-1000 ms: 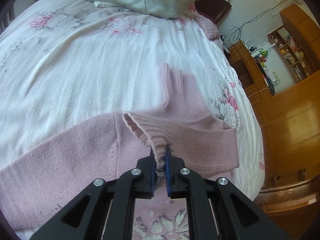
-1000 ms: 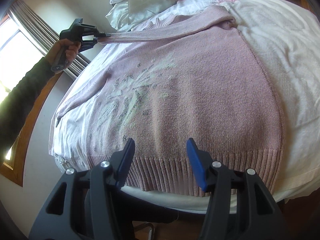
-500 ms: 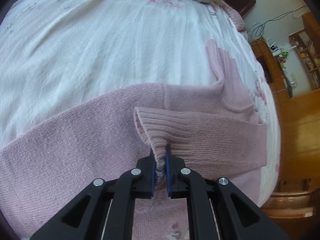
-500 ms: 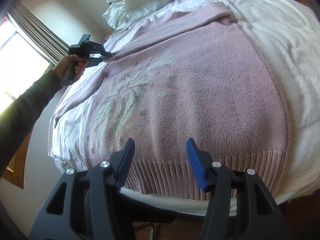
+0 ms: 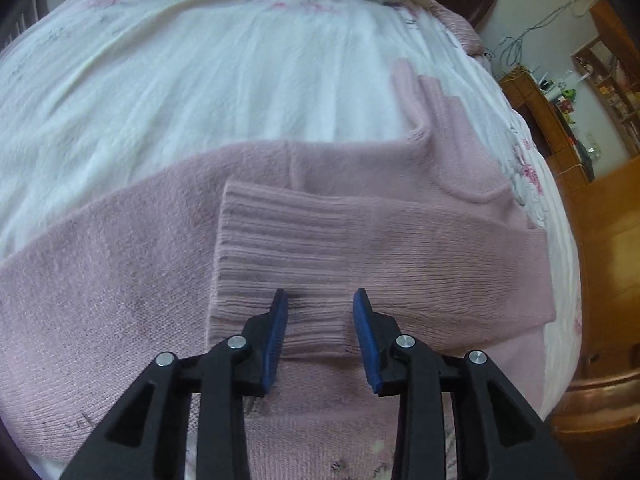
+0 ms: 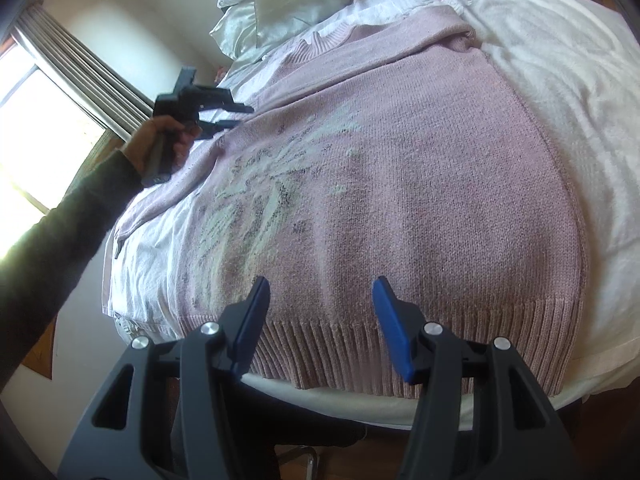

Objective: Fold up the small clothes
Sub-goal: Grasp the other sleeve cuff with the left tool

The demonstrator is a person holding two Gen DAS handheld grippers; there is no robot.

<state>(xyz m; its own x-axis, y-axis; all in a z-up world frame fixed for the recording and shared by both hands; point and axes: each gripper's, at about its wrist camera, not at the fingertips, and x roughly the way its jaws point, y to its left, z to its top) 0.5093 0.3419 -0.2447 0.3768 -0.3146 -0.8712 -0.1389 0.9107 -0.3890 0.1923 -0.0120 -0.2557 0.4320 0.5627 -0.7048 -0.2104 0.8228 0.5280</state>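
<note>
My left tool [image 5: 320,312] has released the ribbed cuff [image 5: 280,256]; its jaws now stand apart. The pink knitted sweater [image 6: 400,184] lies on the white bed [image 6: 560,80], sleeve folded across. My right tool [image 6: 320,300] remains open, empty.

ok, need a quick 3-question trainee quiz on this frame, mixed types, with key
1. True or false: the left gripper is shut on the sleeve cuff.
2. Multiple choice: where does the sleeve lie? A) hanging off the bed edge B) folded across the sweater C) tucked under the pillow
3. Fill in: the right gripper is open and hangs over the sweater's ribbed ____.

Key: 1 false, it is open with the cuff lying flat between its fingers. 2 B. 3 hem.
</note>
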